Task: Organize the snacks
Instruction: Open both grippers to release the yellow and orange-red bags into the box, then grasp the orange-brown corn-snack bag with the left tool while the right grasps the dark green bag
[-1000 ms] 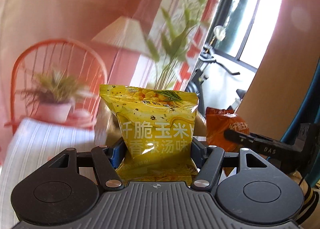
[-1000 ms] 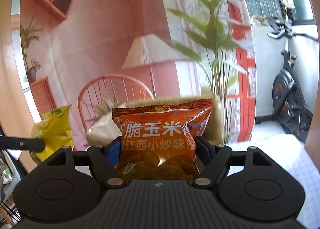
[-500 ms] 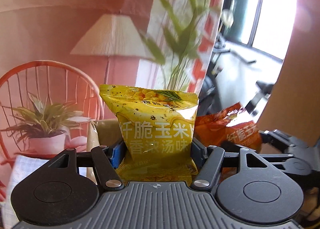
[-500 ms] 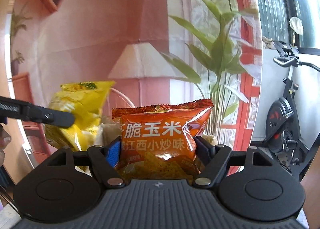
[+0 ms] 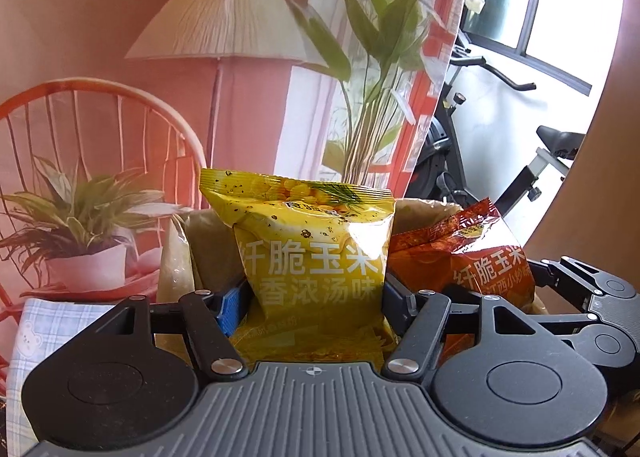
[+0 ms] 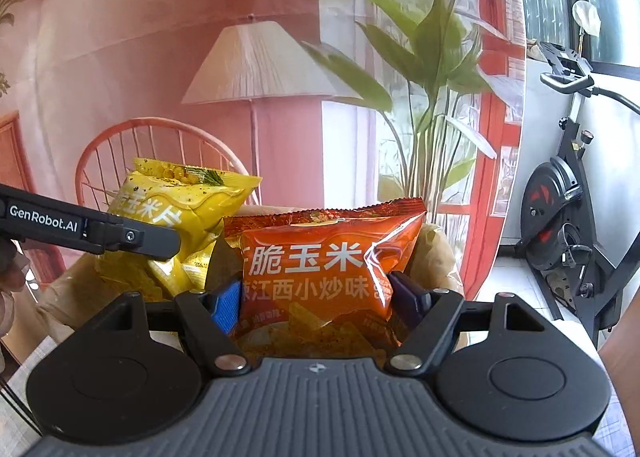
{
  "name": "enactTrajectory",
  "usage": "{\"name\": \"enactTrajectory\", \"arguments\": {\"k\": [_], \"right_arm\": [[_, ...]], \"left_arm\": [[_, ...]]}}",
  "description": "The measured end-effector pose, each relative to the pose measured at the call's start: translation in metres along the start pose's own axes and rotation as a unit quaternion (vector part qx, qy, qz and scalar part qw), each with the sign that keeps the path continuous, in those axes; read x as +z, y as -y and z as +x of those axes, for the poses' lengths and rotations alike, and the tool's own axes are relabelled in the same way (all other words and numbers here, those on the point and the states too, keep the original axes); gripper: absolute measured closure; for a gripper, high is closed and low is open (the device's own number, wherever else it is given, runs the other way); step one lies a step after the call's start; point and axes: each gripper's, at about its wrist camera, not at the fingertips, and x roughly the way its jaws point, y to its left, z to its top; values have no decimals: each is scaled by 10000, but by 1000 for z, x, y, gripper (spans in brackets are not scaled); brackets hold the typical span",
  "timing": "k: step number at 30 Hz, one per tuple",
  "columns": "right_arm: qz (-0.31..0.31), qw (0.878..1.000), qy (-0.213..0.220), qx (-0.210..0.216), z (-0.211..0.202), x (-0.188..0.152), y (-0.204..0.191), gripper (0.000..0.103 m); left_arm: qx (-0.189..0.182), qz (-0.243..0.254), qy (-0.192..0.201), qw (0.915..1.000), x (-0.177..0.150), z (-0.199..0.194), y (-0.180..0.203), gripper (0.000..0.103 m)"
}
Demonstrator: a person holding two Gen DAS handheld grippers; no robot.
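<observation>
While our left gripper (image 5: pixel 316 297) pinches the yellow bag (image 5: pixel 308 253) and our right gripper (image 6: pixel 316 297) the orange bag (image 6: pixel 320 269), both over the paper sack (image 6: pixel 436 257), we should lower them upright, side by side, before letting go.

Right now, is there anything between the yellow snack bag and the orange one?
Nothing in the right wrist view: the yellow bag and orange bag overlap, held over a tan paper bag.
</observation>
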Motion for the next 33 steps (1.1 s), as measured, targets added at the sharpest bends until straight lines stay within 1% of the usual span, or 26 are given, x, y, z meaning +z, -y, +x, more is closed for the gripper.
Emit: {"name": "enactTrajectory", "arguments": {"k": [2,3,4,7,9,15,17,19,21,24,27,30,33], "right_arm": [[21,10000,-50,-22,3,0,1,25],[34,10000,-78,-17,5,1,1,25],[47,9999,-102,2,5,1,1,23],[105,9998,-147,41,5,1,3,20],[119,9999,-108,6,1,1,3,17],[302,9995,100,80,-22,2,2,17],[385,9990,190,154,-34,2,2,17],[448,9984,277,220,-46,0,-1,17],[482,9977,369,296,-60,-4,-5,17],[478,9971,458,379,-75,-11,-14,17],[463,9961,516,553,-89,-24,-24,17],[342,9956,519,699,-96,-37,-37,17],[167,9959,447,769,-99,-52,-52,17]], "left_arm": [[-6,6,-74,10000,1,3,0,28],[-41,-16,-84,10000,1,2,0,24],[-91,-36,-56,9999,1,0,0,20],[-180,-16,81,9998,2,-8,0,14],[-231,26,148,9996,3,-13,2,14],[-318,-2,309,9990,6,-38,5,14],[-370,15,433,9984,5,-54,5,14],[-333,36,609,9976,3,-74,4,14],[-320,19,702,9970,0,-92,1,14],[-314,13,844,9959,-11,-118,-7,14],[-273,128,1023,9943,-31,-142,-15,14],[-169,137,1006,9947,-55,-153,-25,13],[-86,-45,867,9962,-83,-157,-39,13]]}}
